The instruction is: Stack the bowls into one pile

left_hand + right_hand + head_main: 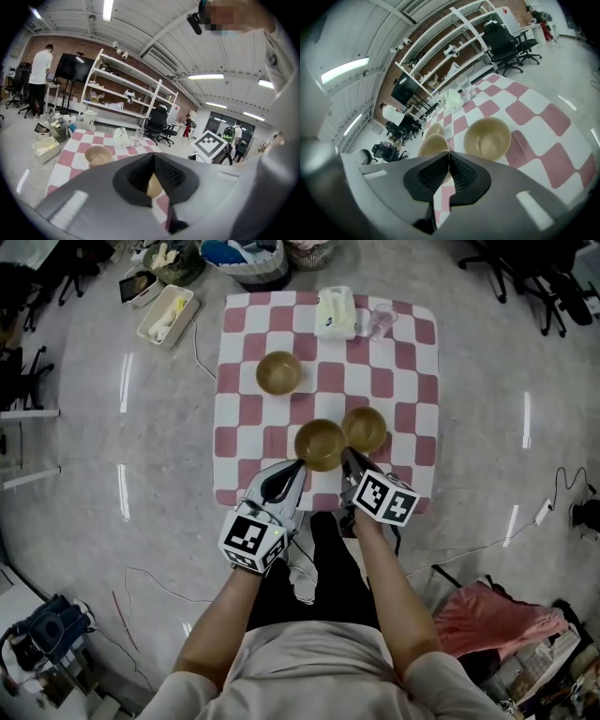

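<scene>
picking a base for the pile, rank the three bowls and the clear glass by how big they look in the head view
1. near centre bowl, though it sits closest to the camera
2. right bowl and far left bowl: they look alike, so no ranking
3. clear glass, smallest

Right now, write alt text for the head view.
Three tan bowls stand unstacked on a checked table: a far bowl, and a middle bowl beside a right bowl. The left gripper and right gripper, both shut and empty, point at the nearer pair.
</scene>
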Tool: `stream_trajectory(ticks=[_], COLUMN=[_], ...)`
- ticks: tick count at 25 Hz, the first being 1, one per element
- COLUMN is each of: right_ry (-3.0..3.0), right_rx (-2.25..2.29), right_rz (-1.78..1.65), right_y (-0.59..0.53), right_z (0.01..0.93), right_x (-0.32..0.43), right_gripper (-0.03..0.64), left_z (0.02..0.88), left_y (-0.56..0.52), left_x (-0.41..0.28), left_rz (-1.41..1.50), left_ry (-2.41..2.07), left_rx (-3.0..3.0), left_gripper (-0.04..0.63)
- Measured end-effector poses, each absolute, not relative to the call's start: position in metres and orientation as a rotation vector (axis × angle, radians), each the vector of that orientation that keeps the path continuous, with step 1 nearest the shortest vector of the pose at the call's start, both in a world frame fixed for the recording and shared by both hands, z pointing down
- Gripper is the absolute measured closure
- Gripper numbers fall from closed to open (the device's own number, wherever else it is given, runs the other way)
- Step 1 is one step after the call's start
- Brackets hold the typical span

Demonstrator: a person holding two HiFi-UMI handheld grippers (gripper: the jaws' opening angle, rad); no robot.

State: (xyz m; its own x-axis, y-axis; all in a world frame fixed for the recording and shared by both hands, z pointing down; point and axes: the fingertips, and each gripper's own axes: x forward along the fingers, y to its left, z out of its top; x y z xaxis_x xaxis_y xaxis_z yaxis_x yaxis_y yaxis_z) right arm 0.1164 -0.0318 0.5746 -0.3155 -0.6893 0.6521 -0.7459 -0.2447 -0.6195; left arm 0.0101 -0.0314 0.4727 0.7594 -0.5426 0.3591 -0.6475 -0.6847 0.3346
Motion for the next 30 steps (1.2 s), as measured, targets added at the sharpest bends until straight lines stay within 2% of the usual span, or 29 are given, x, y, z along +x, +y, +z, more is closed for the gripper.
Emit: stream_trajectory(ticks=[12, 24, 30], right_ry=[-1.795, -1.747, -1.712], right_rx=[1.982, 1.906, 1.843], right_rz=[1.654, 1.629, 1.454], right_y=[-0.036, -0.038, -0.038], right_z=[0.578, 0.612, 0.617], right_x=[0.199, 0.218, 0.226], right_gripper=[0.600, 0.597, 0.592], left_z=[0.470, 0.490, 0.495], left_y=[-0.045, -0.052, -0.054], left_x=[0.063, 0.081, 0.084], left_rz=[0.330, 0.373, 0.381], left_ry=[-0.822, -0.823, -0.830], left_rx=[2.530, 2.499, 2.484], left_gripper=[0.589, 0.589, 0.589])
